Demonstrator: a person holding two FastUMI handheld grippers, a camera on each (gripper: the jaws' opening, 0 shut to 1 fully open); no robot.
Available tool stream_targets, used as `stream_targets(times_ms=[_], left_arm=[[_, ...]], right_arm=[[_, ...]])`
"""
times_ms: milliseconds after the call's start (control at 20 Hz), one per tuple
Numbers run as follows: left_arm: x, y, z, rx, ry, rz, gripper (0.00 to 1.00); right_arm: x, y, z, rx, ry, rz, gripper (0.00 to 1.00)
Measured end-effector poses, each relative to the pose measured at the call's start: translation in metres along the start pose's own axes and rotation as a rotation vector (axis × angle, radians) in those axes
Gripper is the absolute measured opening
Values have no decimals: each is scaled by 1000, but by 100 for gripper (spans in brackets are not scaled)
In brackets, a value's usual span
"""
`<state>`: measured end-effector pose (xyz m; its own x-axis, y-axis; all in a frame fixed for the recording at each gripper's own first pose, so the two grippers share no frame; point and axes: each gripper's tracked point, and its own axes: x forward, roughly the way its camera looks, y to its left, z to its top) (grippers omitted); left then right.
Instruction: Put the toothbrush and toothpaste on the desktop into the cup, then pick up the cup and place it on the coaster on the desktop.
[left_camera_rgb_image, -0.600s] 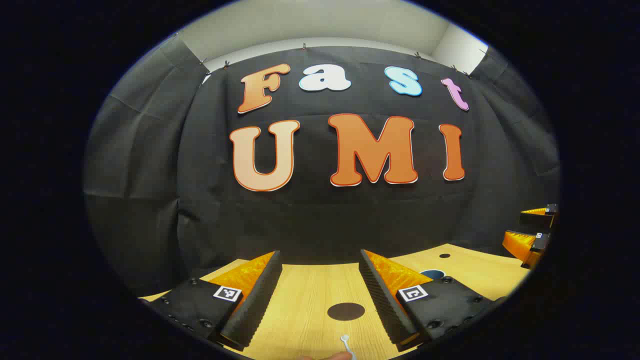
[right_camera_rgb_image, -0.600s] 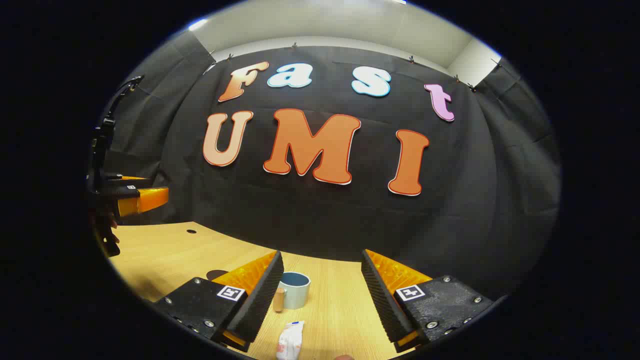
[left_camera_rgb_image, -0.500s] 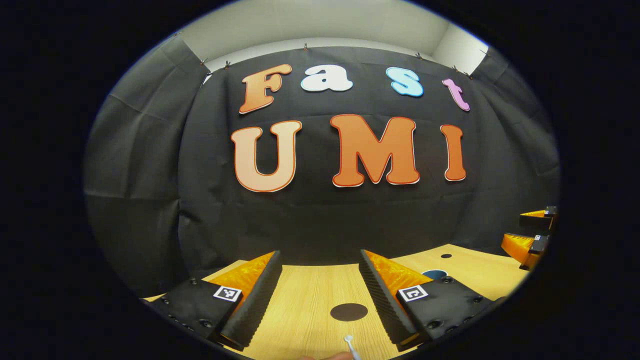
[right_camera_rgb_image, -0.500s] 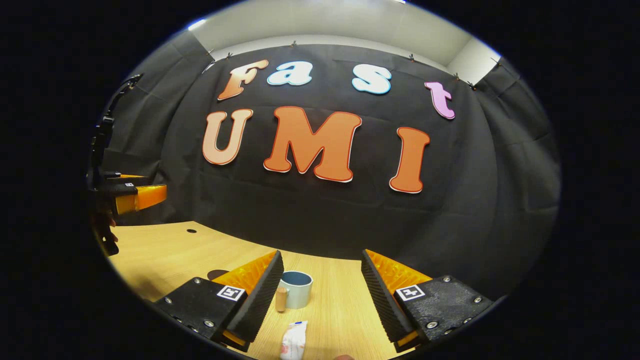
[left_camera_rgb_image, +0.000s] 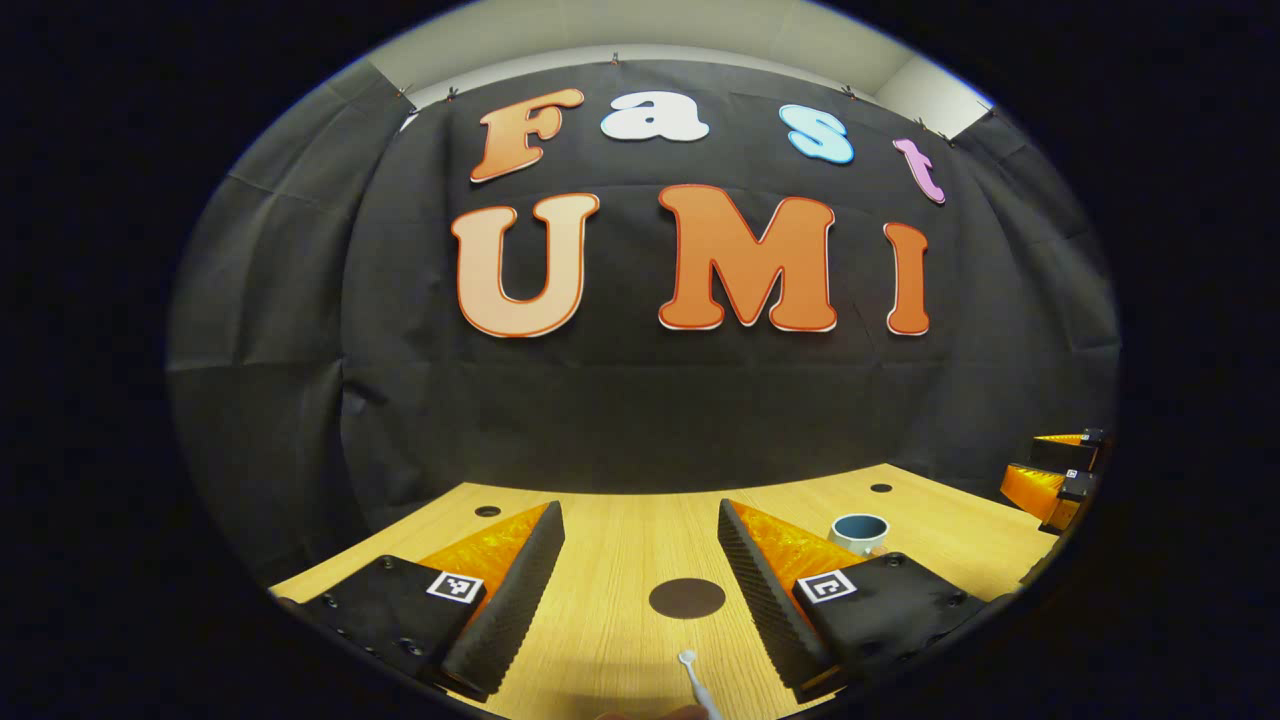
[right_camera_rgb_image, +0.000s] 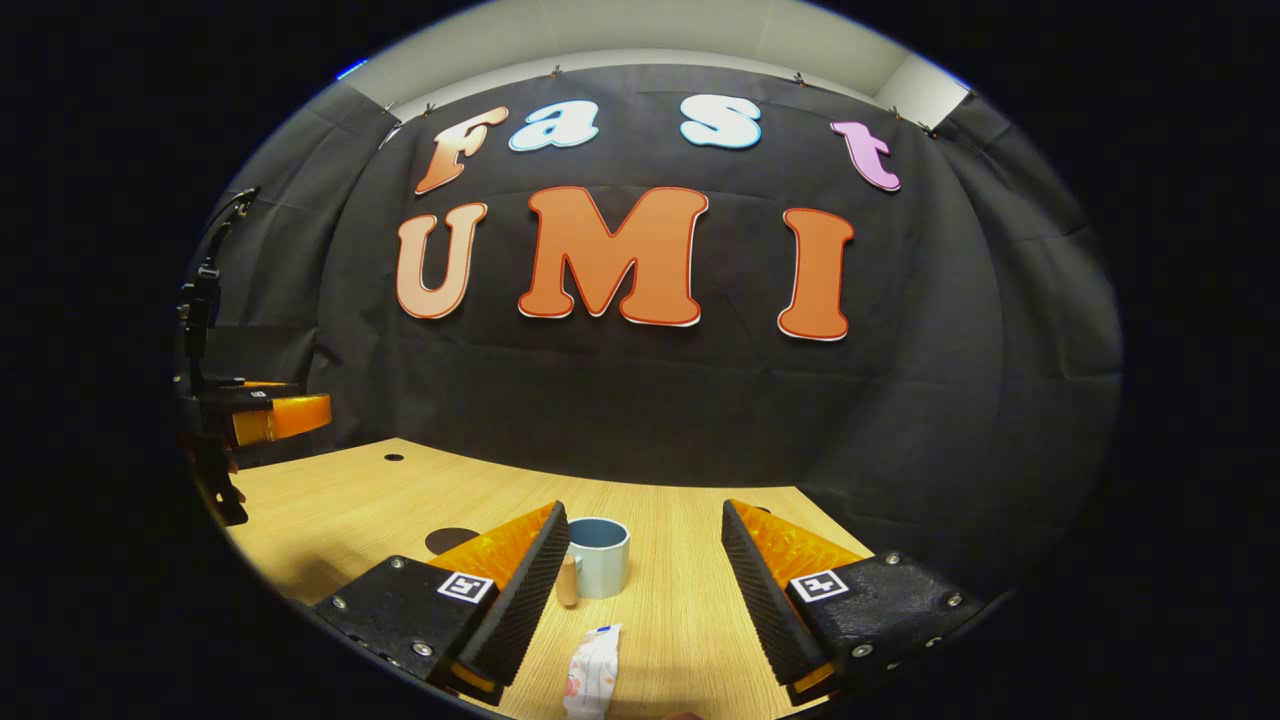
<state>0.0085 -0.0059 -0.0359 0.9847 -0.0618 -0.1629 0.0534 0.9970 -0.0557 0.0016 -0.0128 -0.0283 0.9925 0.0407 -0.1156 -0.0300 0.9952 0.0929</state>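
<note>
Toothbrush (left_camera_rgb_image: 692, 682) is lying on the wooden desktop (left_camera_rgb_image: 610, 560) at the near edge of the left gripper view, between the left gripper (left_camera_rgb_image: 640, 585) fingers; head visible, handle cut off by the edge. Dark round coaster (left_camera_rgb_image: 687, 598) is sitting just beyond it. Left gripper jaws are standing wide apart, holding nothing. Cup (left_camera_rgb_image: 859, 532) is showing further right, partly hidden behind the right-hand finger (left_camera_rgb_image: 765, 590). Right gripper (left_camera_rgb_image: 1055, 480) is poking in at the far right edge, cropped.

In the right gripper view, toothpaste (right_camera_rgb_image: 592, 660) is lying near, between the fingers of the right gripper (right_camera_rgb_image: 640, 585), its lower end cut off; print too small to read. Jaws are standing apart, empty. Cup (right_camera_rgb_image: 598, 556) is standing upright just beyond, wooden handle on its left. Coaster (right_camera_rgb_image: 450, 540) is half hidden behind the left-hand finger (right_camera_rgb_image: 525, 600). Left gripper (right_camera_rgb_image: 265, 415) is hovering at the far left.

Square black-and-white marker tags (right_camera_rgb_image: 466, 586) are sitting on the gripper bodies; no legible text.
</note>
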Motion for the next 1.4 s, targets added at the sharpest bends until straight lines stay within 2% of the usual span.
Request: stream_targets(times_ms=[250,500,650,950,1100,1200,1400], left_arm=[[9,-12,-22,2,99,-29,98],[15,-21,-58,17,244,-58,98],[16,-28,-87,2,343,-81,99],[13,-19,-142,32,525,-59,99],[6,-17,-155,1,608,-81,99],[3,-9,-159,31,637,-71,99],[0,-8,-175,7,706,-90,99]], right_arm=[[1,-2,-1,-28,42,7,92],[4,14,-53,83,274,66,93],[6,17,-81,118,373,71,93],[1,36,-122,78,522,116,92],[-4,49,-144,26,596,145,92],[-8,53,-146,21,641,161,91],[-5,60,-162,14,715,143,91]])
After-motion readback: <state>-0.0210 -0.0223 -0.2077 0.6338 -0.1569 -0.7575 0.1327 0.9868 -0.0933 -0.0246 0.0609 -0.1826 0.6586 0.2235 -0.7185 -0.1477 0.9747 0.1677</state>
